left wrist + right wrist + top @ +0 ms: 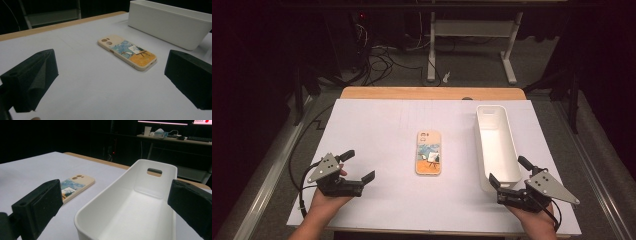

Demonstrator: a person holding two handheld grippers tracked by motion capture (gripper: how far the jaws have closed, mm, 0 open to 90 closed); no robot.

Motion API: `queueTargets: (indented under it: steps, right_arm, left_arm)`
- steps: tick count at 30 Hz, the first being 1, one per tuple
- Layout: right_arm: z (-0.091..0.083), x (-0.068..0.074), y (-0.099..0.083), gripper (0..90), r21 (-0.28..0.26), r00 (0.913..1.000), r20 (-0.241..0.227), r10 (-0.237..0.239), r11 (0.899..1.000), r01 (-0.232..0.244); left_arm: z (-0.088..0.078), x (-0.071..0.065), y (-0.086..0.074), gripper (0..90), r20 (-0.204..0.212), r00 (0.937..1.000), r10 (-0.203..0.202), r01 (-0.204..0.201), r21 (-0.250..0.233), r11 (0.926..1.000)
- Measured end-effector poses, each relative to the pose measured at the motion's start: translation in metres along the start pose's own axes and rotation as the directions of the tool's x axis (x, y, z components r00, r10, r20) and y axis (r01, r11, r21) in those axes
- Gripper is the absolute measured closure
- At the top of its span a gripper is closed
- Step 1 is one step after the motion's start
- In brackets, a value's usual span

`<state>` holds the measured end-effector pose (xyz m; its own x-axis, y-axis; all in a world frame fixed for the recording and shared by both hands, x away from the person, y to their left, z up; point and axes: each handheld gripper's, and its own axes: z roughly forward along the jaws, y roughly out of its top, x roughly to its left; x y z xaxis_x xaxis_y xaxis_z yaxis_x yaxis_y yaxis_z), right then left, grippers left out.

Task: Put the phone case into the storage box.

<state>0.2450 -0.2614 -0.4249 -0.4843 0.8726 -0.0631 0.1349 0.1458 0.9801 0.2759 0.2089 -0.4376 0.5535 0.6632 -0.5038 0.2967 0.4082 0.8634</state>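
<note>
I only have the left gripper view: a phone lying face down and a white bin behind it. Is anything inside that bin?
Observer: No, the right gripper view looks into the white bin and its floor is bare.
Operator: Where are the right tongs?
Observer: The right tongs sit at the bin's near end, jaws open, holding nothing.
Operator: Does the bin have handles?
Observer: Its far end wall has a slot cut-out.
Operator: And the phone, is it touching the bin?
Observer: No, from above the phone lies apart, to the bin's left.

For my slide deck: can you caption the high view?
Two open claws, left and right, rest on the table flanking a phone beside a white bin.
</note>
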Motion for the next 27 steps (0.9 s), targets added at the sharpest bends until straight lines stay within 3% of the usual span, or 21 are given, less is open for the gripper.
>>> queueTargets:
  steps: [13,27]
  right_arm:
    - [0.0006,-0.0007,-0.0016,0.2,0.008,1.0,0.009,0.0,1.0,0.0]
    - [0.0013,-0.0002,-0.0024,0.2,0.013,0.9999,0.01,-0.004,1.0,0.004]
  left_arm:
    - [-0.0002,0.0055,0.0004,0.2,-0.024,0.9997,-0.003,0.003,0.0,1.0]
    - [-0.0005,0.0066,0.002,0.2,-0.023,0.9996,-0.018,0.018,-0.004,0.9998]
